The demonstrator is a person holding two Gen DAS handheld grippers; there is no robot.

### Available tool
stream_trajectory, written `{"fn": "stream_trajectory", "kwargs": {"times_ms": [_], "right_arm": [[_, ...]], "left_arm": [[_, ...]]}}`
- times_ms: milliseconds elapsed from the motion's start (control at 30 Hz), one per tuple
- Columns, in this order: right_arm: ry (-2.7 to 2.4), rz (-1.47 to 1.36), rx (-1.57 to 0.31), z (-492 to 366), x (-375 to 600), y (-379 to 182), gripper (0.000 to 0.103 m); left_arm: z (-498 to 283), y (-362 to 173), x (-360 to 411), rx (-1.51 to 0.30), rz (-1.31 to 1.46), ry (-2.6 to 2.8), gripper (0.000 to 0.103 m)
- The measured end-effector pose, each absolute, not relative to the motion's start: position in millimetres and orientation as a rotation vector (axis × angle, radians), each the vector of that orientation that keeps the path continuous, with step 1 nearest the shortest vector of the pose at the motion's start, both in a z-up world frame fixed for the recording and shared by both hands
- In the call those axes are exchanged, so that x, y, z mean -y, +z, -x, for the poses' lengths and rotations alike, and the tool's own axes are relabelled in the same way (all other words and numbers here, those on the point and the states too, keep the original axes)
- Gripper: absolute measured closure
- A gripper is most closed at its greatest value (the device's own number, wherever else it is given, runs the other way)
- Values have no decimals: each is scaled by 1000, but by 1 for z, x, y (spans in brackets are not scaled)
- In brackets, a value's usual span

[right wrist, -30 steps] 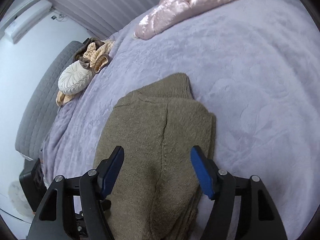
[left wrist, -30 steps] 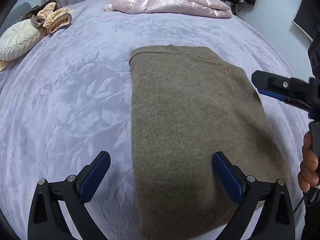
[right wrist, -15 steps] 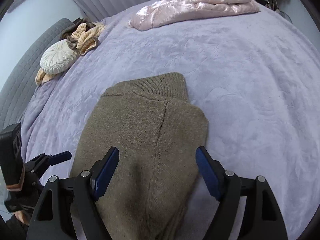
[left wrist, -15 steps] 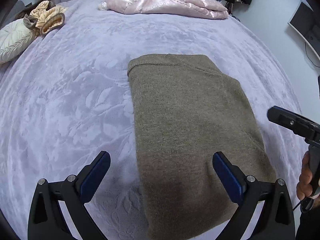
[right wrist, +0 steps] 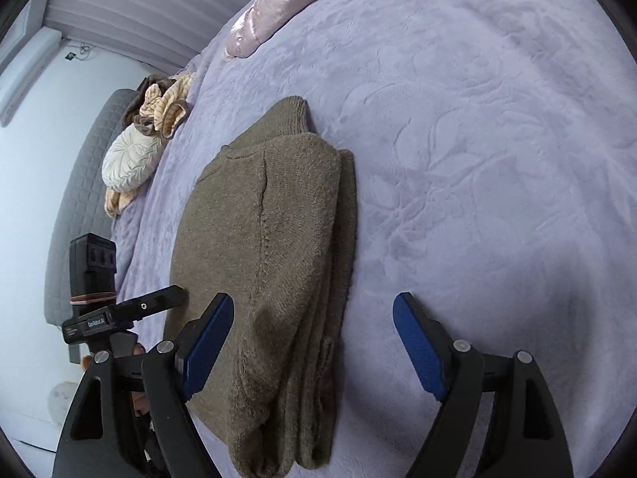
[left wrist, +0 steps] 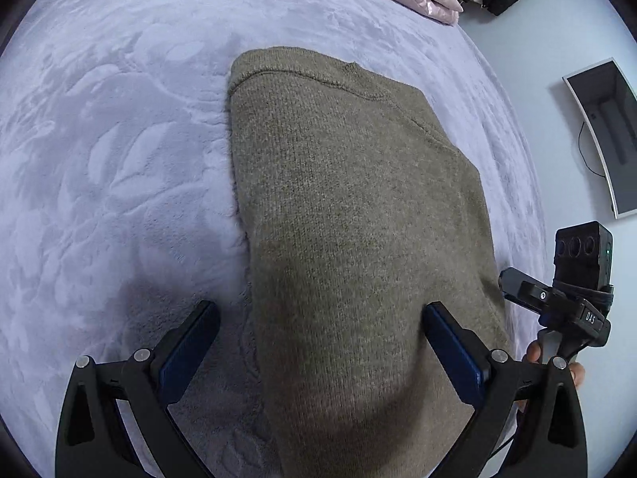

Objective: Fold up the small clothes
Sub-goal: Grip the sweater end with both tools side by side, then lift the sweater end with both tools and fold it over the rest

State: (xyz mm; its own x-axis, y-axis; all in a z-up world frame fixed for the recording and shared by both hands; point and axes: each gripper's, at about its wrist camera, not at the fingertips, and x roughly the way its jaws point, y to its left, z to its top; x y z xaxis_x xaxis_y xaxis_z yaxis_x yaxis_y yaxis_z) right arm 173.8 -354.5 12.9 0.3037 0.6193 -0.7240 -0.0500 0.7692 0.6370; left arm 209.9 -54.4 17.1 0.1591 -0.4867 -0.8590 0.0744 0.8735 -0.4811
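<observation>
Here my left gripper and right gripper both gape, holding nothing, over the folded, nubbly olive knit sweater lying on the plush embossed lavender blanket

Bed covered by a lavender embossed plush blanket. Grey quilted headboard at its left edge, against a pale wall. Vertical blinds behind the far edge. A curved monitor stands at the right, cable trailing. Daylight is soft and even.
</observation>
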Motion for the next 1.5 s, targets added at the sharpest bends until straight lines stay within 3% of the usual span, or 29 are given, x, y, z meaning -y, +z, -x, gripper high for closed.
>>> {"fn": "stream_trajectory", "kwargs": {"times_ms": [300,367,433,467,500,533,633,733,1400,1467,1500], "right_arm": [[546,-546,-1186,-210,307,-11,17],[547,-461,-1203,-217,290,-14,18],[531,-385,-1208,-218,279,-11,33],[529,-368,-1212,-218,276,-9,39],[522,-367,-1216,-216,276,-7,51],[521,-370,-1218,-214,277,-3,60],[507,-341,-1202,-208,276,10,68],[480,-315,-1188,-204,269,25,73],[435,-230,-1091,-122,235,116,74],[428,-210,-1079,-115,232,120,74],[431,-187,-1071,-113,228,119,74]], "left_arm": [[-239,7,77,-1374,309,-407,1],[-236,10,82,-1352,266,-414,15],[-230,20,87,-1326,238,-429,36],[-226,26,89,-1311,225,-430,41],[-227,30,90,-1303,214,-428,48],[-226,33,90,-1303,209,-419,51],[-226,42,91,-1317,200,-383,57],[-221,53,95,-1311,168,-358,58],[-138,116,76,-1204,54,-324,62],[-137,101,78,-1193,12,-325,54],[-139,89,78,-1208,15,-320,37]]}}
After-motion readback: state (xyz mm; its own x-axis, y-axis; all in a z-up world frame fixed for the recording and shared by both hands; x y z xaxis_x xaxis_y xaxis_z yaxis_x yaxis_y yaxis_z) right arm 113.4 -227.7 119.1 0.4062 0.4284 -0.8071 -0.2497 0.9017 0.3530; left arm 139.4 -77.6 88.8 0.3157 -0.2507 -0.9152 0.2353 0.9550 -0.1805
